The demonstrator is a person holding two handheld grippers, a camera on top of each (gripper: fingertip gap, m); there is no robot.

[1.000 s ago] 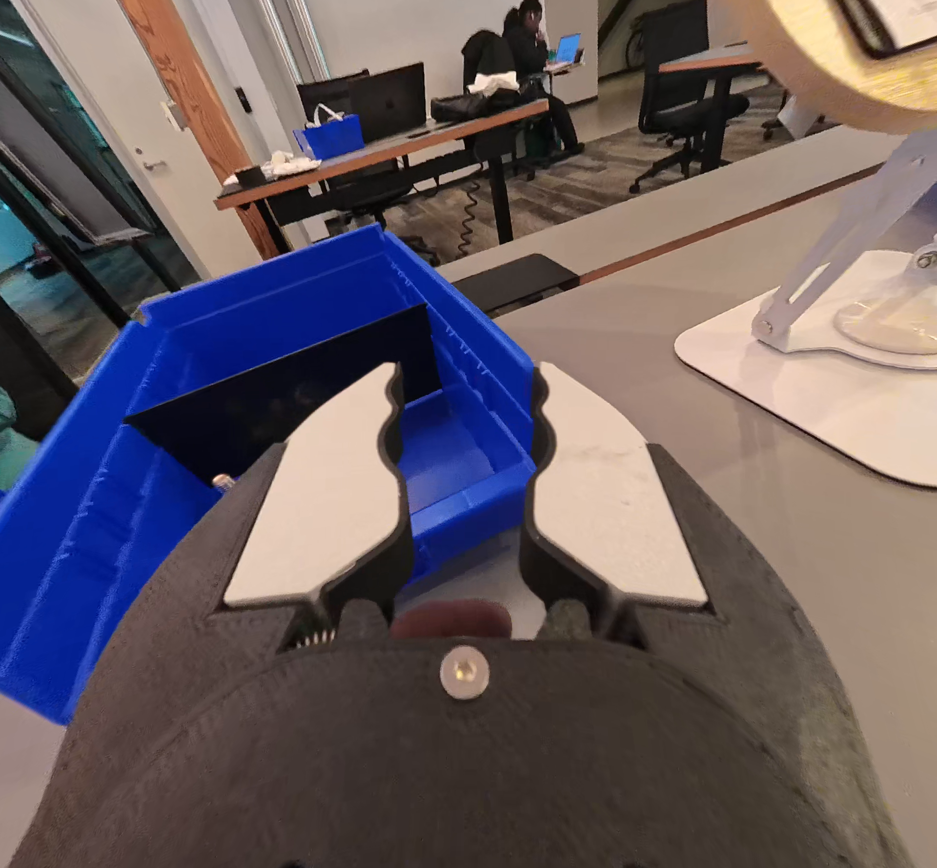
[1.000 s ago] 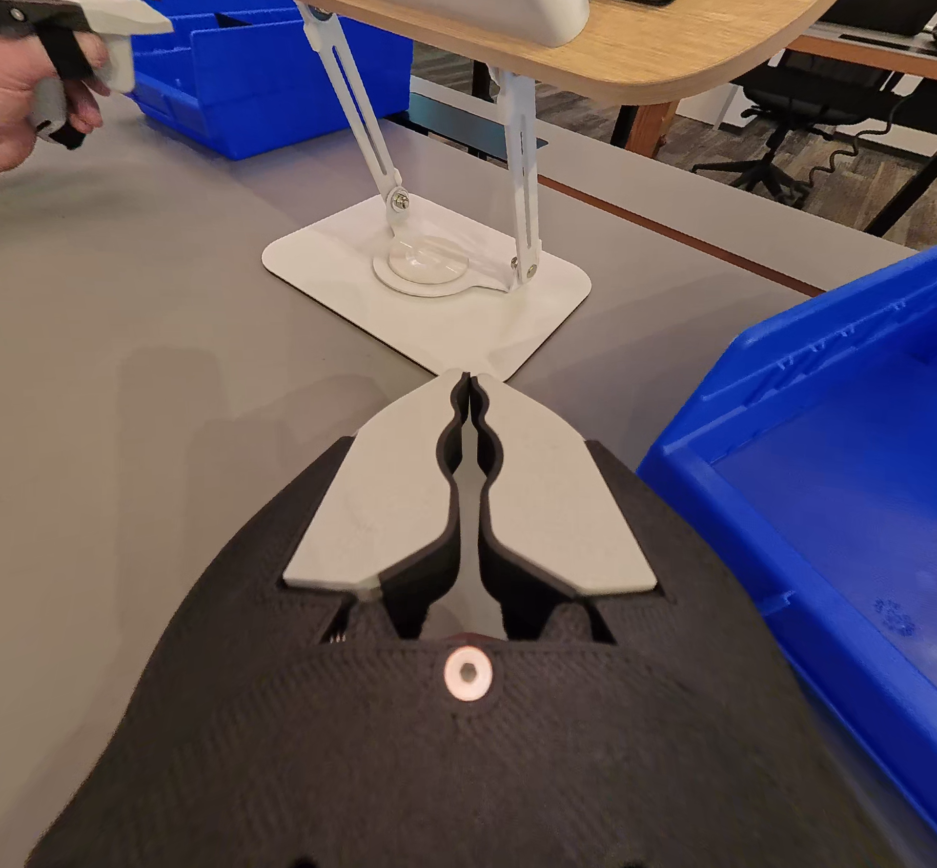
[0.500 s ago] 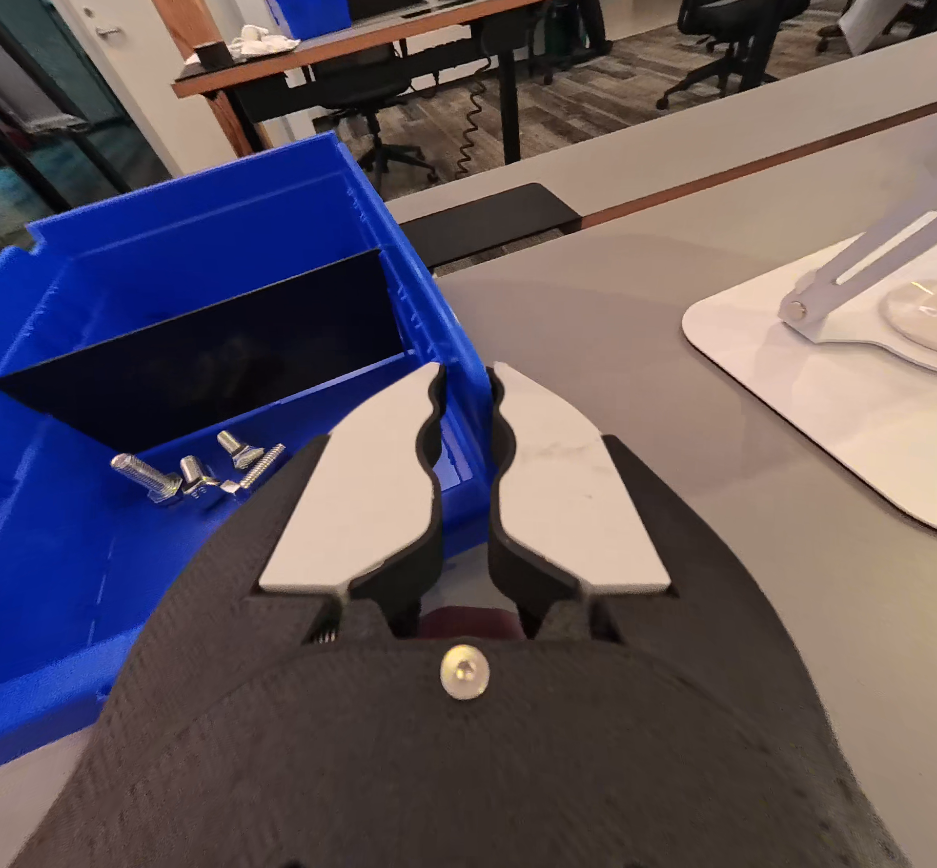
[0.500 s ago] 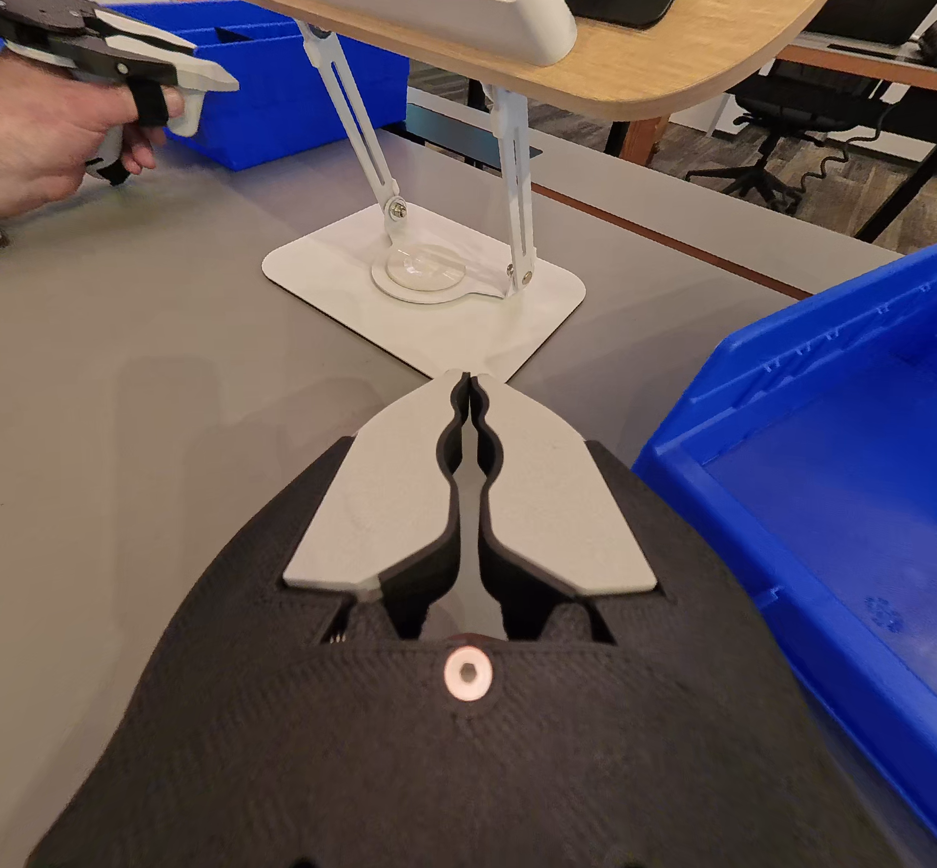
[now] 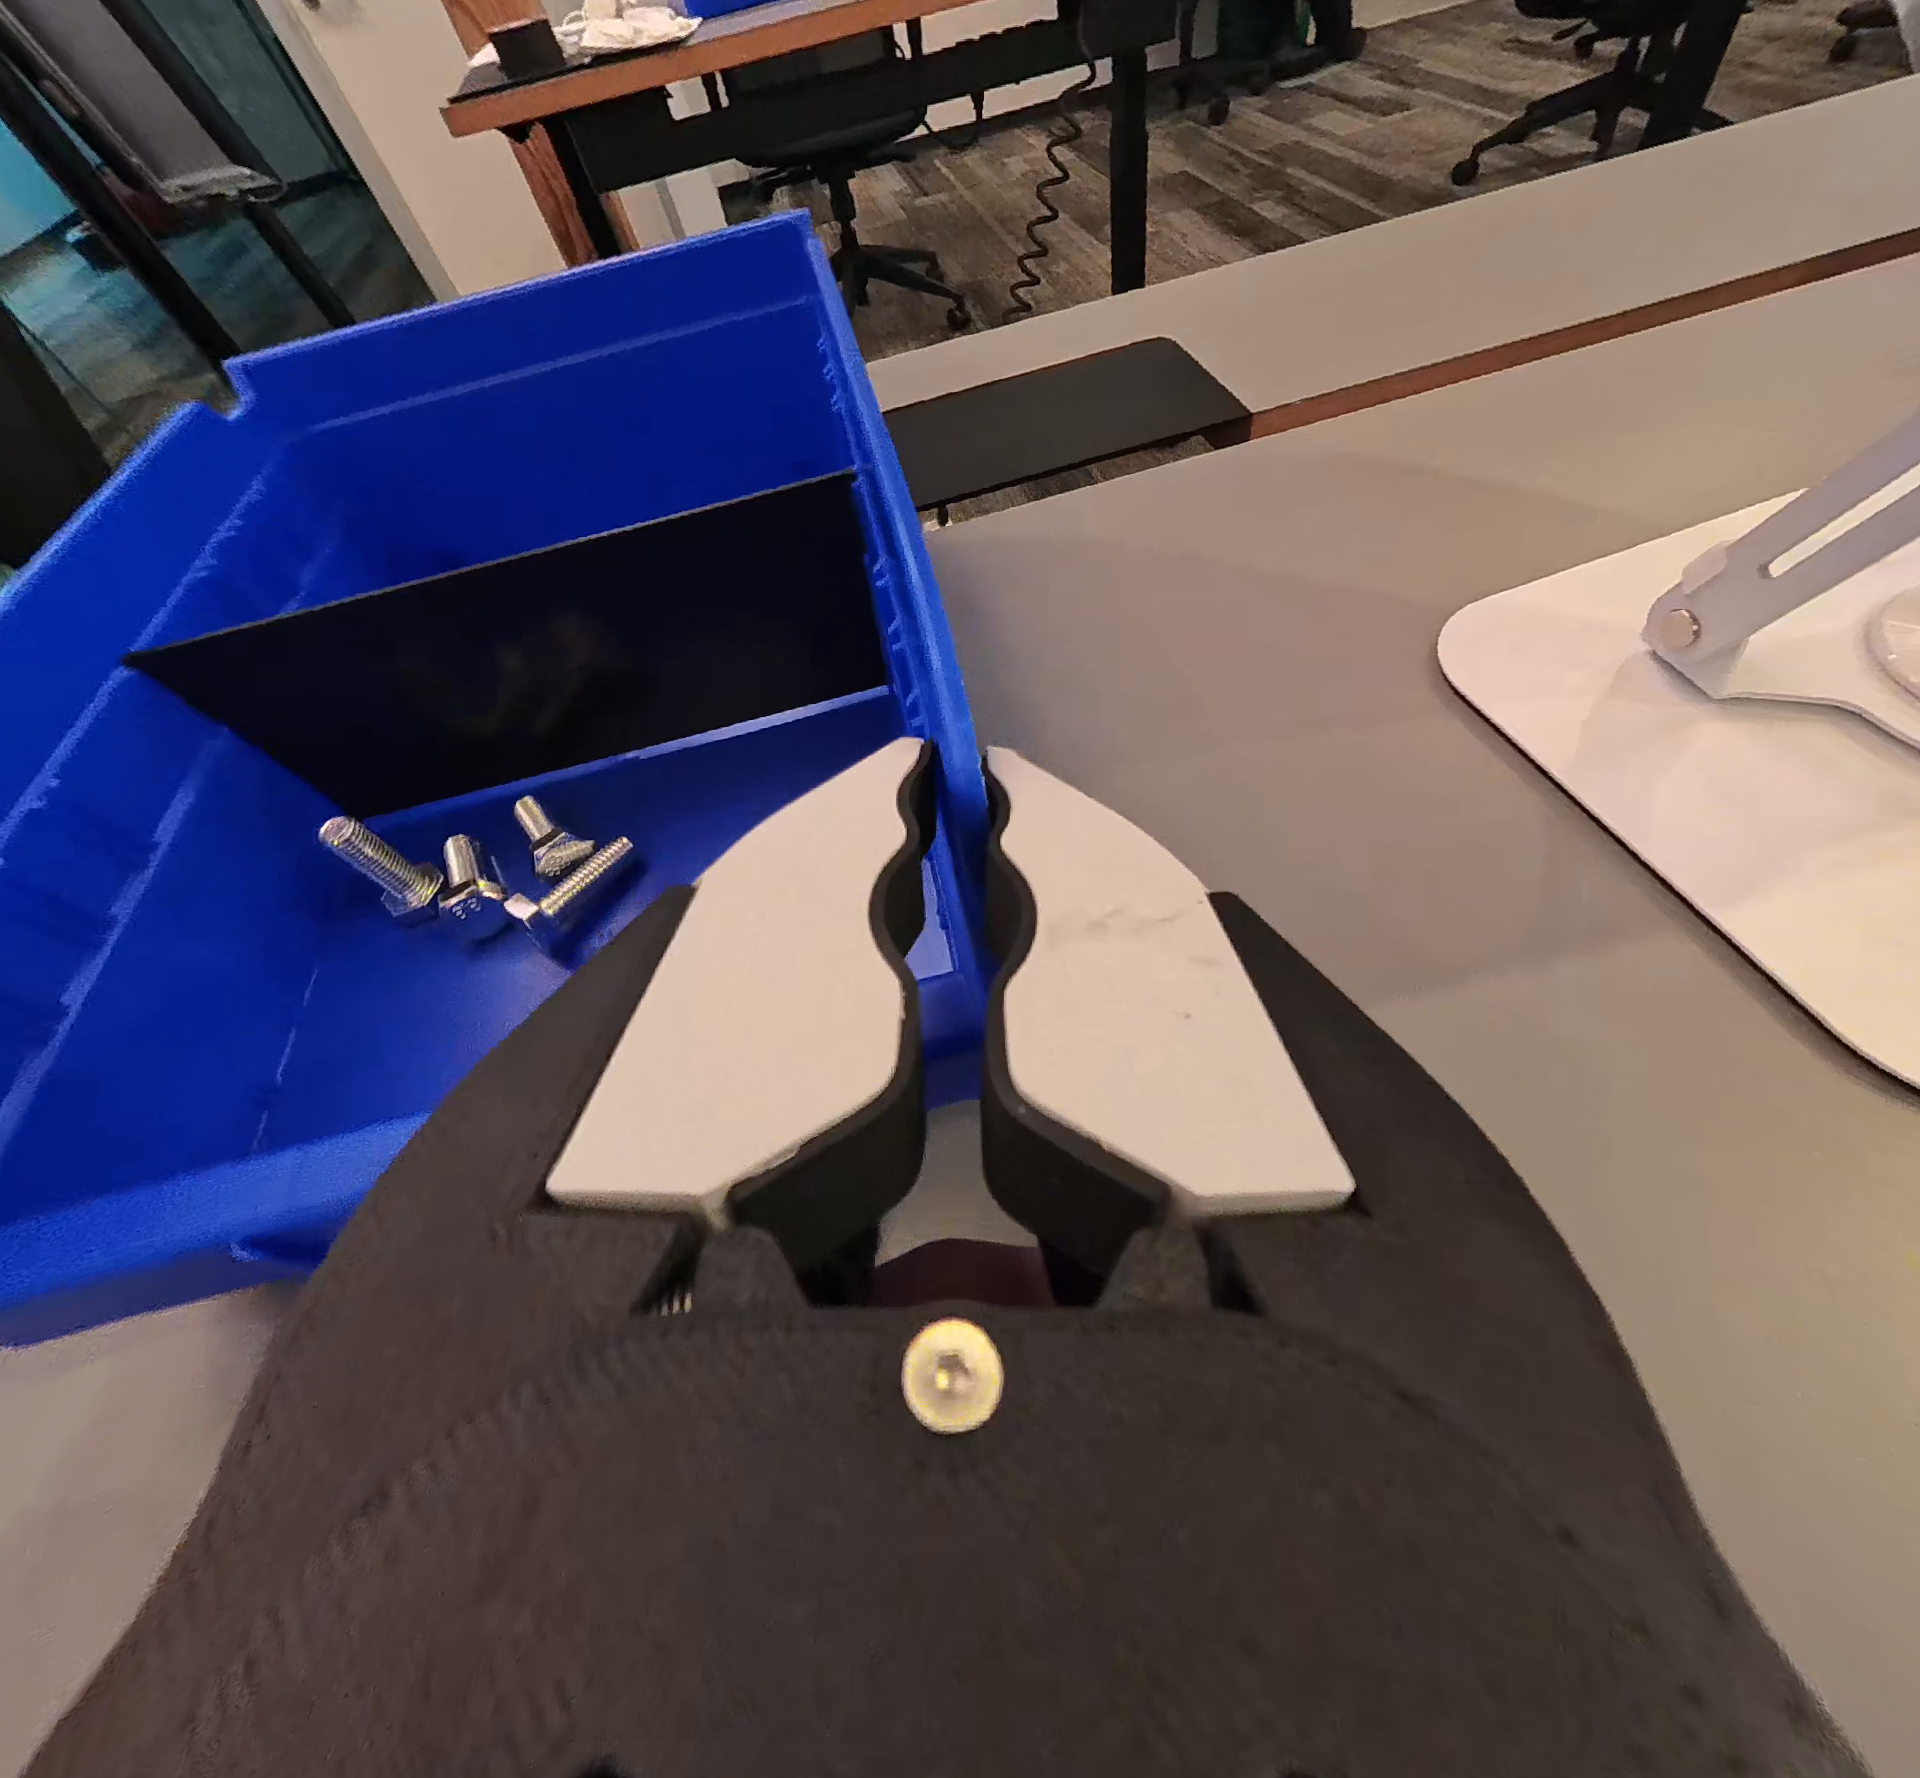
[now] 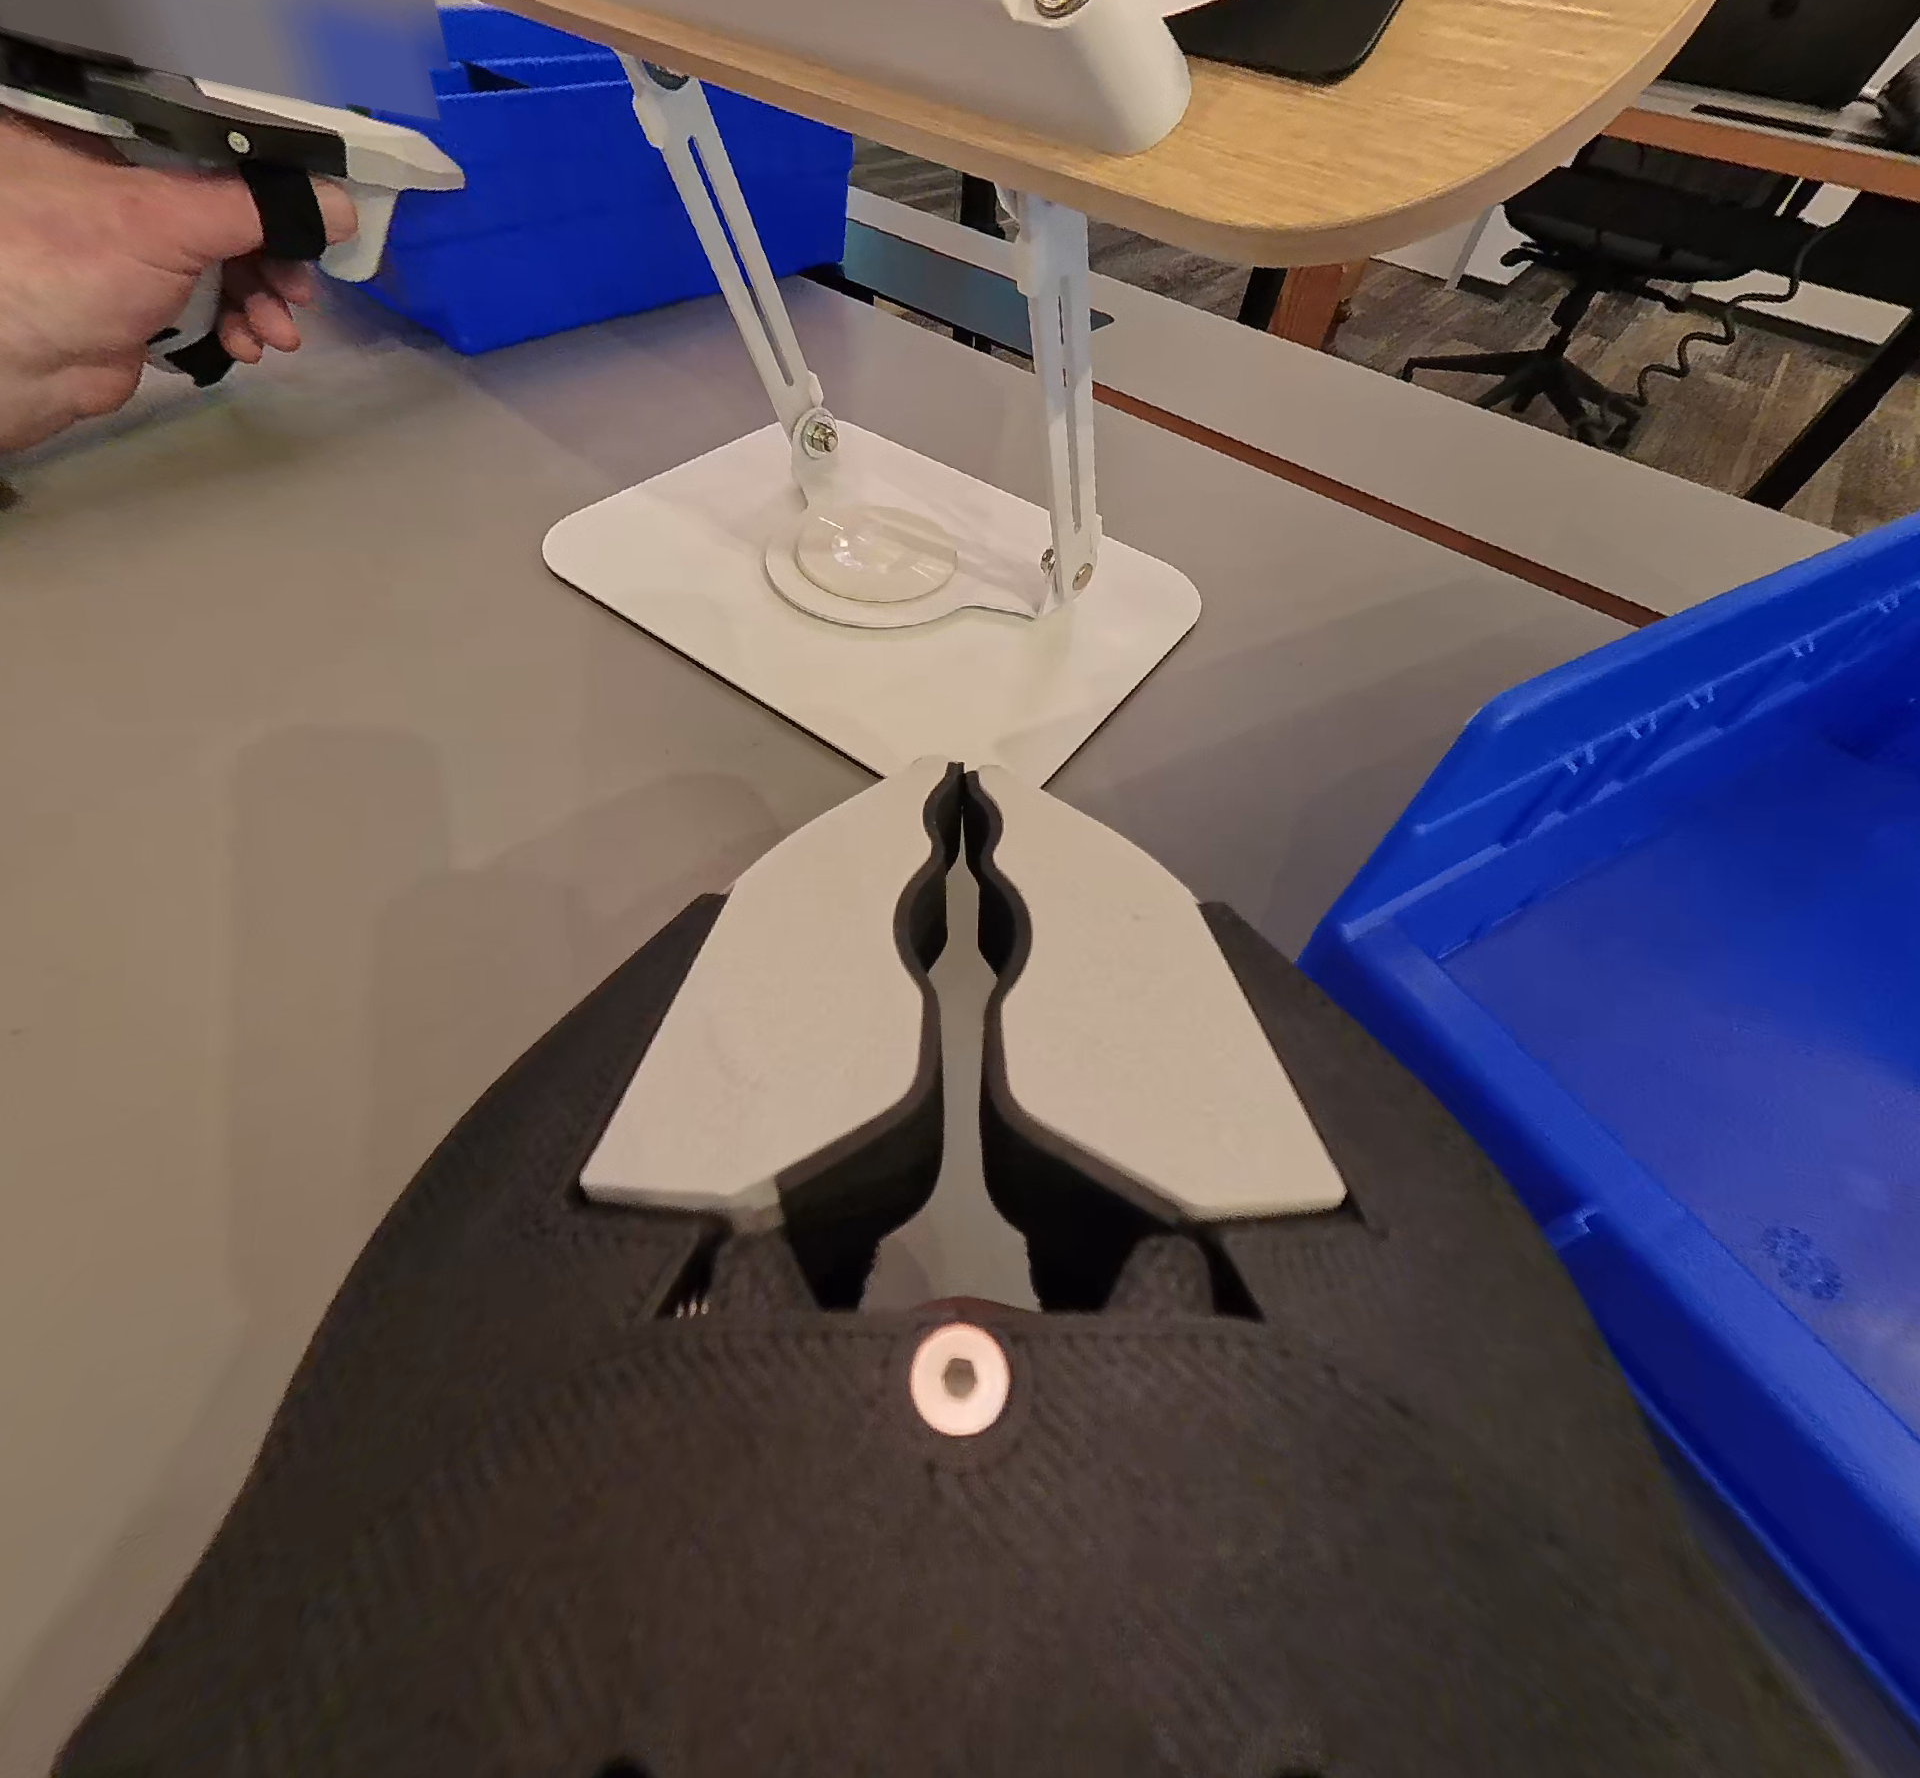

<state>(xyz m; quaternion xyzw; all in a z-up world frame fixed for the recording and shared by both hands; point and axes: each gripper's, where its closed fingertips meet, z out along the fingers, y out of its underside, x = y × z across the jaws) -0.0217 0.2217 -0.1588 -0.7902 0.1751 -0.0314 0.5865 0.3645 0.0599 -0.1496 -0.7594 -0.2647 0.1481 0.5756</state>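
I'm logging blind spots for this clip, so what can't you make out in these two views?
- Left wrist view: the floor of the blue bin's far compartment, hidden behind the black divider.
- Left wrist view: that bin's near right corner, covered by the left tongs.
- Right wrist view: what lies on the wooden board, blurred over and cut by the top edge.
- Right wrist view: most of the second blue bin, cut off at the right edge.

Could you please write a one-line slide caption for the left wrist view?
Left gripper fingers astride the blue bin wall, bolts inside, on a grey table.
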